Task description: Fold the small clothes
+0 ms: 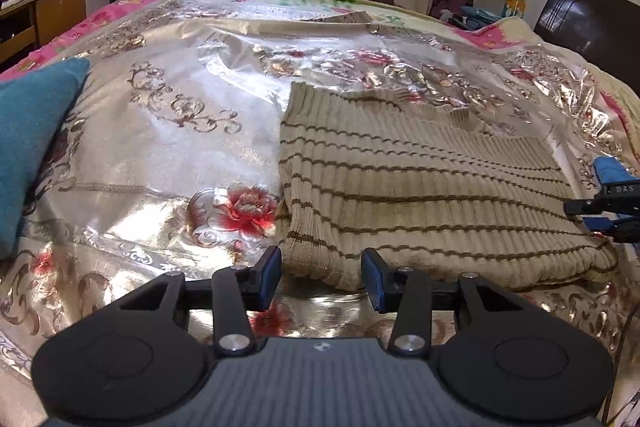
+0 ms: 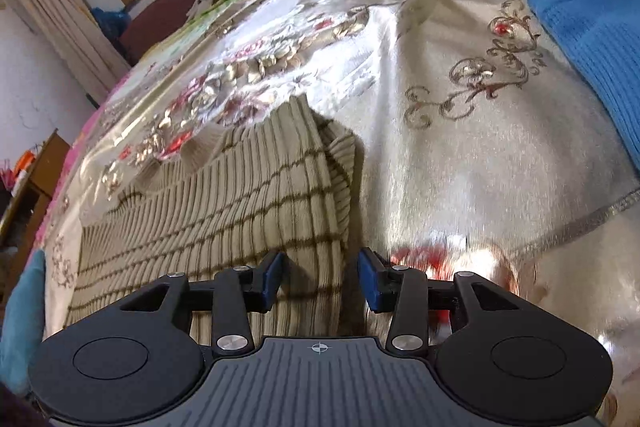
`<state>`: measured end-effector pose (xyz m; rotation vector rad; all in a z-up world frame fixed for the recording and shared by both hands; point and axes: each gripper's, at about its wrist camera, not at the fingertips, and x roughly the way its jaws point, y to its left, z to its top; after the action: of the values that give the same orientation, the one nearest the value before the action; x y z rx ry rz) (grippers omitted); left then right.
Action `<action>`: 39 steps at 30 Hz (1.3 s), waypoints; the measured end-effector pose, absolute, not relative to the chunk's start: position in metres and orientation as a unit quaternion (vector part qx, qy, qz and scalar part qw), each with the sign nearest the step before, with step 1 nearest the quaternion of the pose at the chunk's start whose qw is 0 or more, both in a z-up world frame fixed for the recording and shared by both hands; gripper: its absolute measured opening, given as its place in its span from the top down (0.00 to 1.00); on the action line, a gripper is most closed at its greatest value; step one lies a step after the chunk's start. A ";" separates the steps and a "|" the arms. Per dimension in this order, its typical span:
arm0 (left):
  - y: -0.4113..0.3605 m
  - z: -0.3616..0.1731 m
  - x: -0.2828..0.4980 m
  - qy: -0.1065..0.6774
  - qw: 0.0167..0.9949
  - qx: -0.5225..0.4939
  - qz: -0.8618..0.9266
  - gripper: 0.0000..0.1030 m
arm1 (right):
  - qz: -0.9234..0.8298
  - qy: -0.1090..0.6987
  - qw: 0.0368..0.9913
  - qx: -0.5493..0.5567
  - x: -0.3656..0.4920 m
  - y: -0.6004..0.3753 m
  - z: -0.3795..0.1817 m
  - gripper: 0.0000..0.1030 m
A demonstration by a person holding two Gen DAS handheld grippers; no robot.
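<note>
The beige ribbed knit garment with thin brown stripes [image 1: 420, 195] is being worked on the shiny floral satin bedspread [image 1: 168, 131], where it is lying flat, already doubled in from its sides, filling the right half of the left wrist view. The left gripper [image 1: 322, 277] is being held at the garment's near left corner, toward six o'clock in that view, with its blue-padded jaws standing apart and the knit edge lying between them, not visibly pinched. The right gripper [image 2: 320, 277] is being brought to the garment's right-hand edge, again at six o'clock in its own view; its jaws are likewise apart, straddling the folded edge, which does not look clamped.

The step in hand is judged to be the taking of the near hem for a fold toward twelve o'clock. For this to be done well, both corners should be pinched through all layers together, lifted evenly, and carried away at matching pace so the stripes are kept parallel. The thick rib is likely to spring back, and the slick satin may be dragged along. A blue knit cloth [image 2: 592, 55] at two o'clock and a teal cloth [image 1: 28, 147] at nine o'clock are being left clear.
</note>
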<state>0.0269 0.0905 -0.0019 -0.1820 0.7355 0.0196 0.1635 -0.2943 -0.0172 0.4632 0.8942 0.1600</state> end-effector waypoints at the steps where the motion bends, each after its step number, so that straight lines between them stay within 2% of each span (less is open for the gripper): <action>1: 0.086 0.001 0.026 0.356 0.930 -0.086 0.003 0.54 | 0.079 0.427 0.873 0.224 0.167 -0.296 -0.018 0.60; 5: 0.058 0.013 0.022 0.343 0.937 -0.054 -0.044 0.53 | 0.095 0.418 0.872 0.236 0.178 -0.301 -0.021 0.54; 13: -0.020 0.030 0.029 0.327 0.931 0.045 -0.156 0.51 | 0.120 0.399 0.863 0.287 0.190 -0.318 -0.030 0.53; 25: -0.148 -0.014 0.034 0.309 0.880 0.262 -0.249 0.50 | 0.173 0.395 0.835 0.343 0.205 -0.348 -0.041 0.53; 39: -0.187 -0.030 0.041 0.298 0.881 0.281 -0.235 0.44 | 0.201 0.396 0.820 0.362 0.220 -0.349 -0.049 0.53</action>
<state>0.0412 -0.1867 -0.0303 0.5856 0.6207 -0.4897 0.2197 -0.3486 -0.0487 0.7711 0.8427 0.4288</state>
